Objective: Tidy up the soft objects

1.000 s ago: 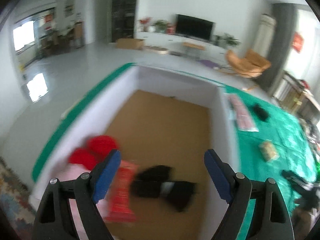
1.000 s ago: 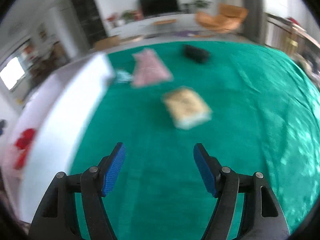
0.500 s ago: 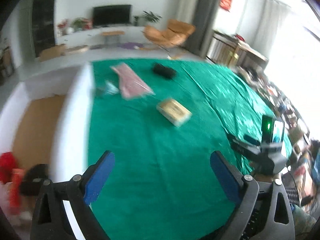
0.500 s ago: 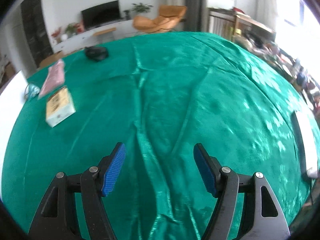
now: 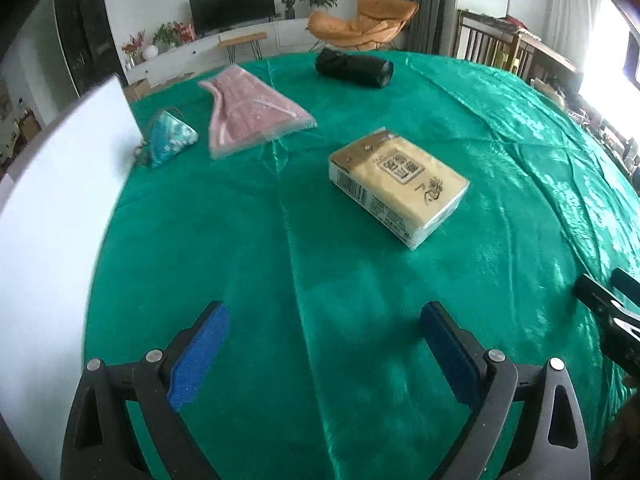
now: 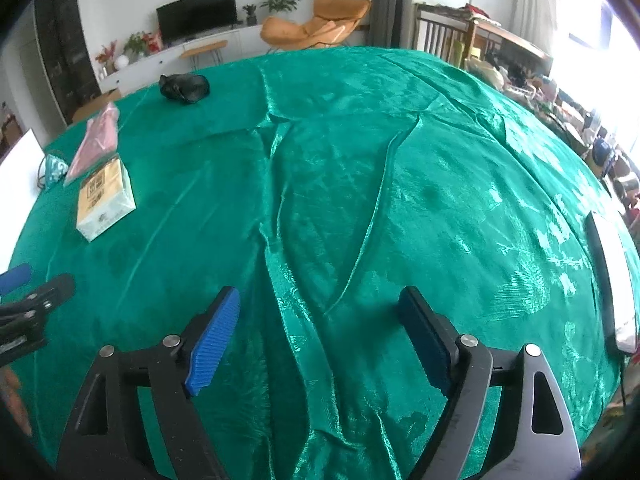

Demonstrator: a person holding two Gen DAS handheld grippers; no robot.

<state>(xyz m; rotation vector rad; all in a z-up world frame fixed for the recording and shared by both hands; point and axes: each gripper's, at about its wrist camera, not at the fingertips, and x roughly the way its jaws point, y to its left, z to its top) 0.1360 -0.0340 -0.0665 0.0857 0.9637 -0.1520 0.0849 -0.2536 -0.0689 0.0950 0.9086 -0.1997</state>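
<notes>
your left tool and right tool have just opened wide, holding nothing, over bare green table; white box wall stands at its left edge.

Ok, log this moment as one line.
left gripper: open, empty | right gripper: open, empty | tissue pack, pink packet, black pouch: on green cloth

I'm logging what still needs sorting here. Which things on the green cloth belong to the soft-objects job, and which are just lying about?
Job:
tissue pack
pink packet
teal pouch
black roll
white box, probably the container
left gripper and right gripper, both open, empty

Lying about:
white device
orange chair
television
</notes>
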